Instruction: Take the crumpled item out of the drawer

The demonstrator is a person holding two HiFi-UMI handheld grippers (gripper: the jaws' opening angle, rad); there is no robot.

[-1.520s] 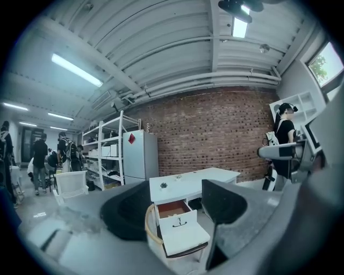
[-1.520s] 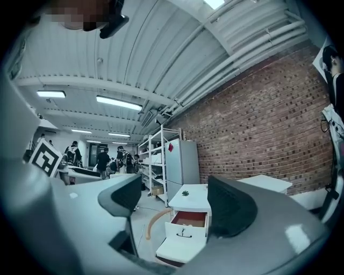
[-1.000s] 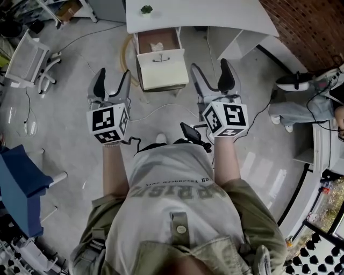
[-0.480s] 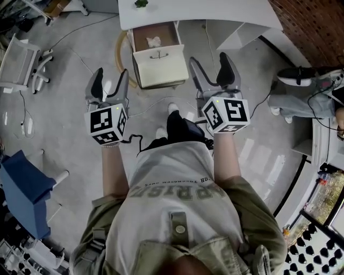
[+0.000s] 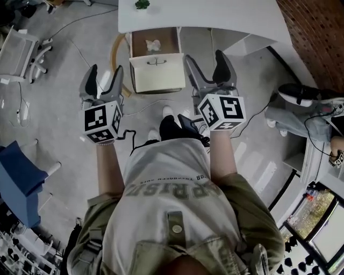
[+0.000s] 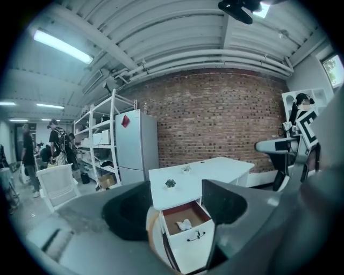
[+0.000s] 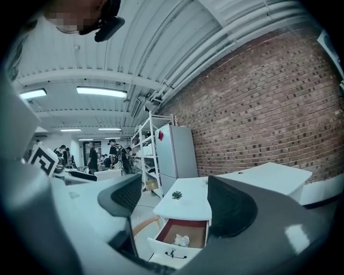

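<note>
Crumpled white wad (image 5: 153,45): lumpy, irregular, no clear long axis. Lying in open brown-lined drawer (image 5: 157,75) under smooth white counter (image 5: 215,13). Well ahead of both grippers, roughly between them. Left hand-held gripper (image 5: 104,80) released, jaws apart, empty. Right hand-held gripper (image 5: 208,70) likewise released, empty. 1 small green plant (image 5: 142,4) on counter.
</note>
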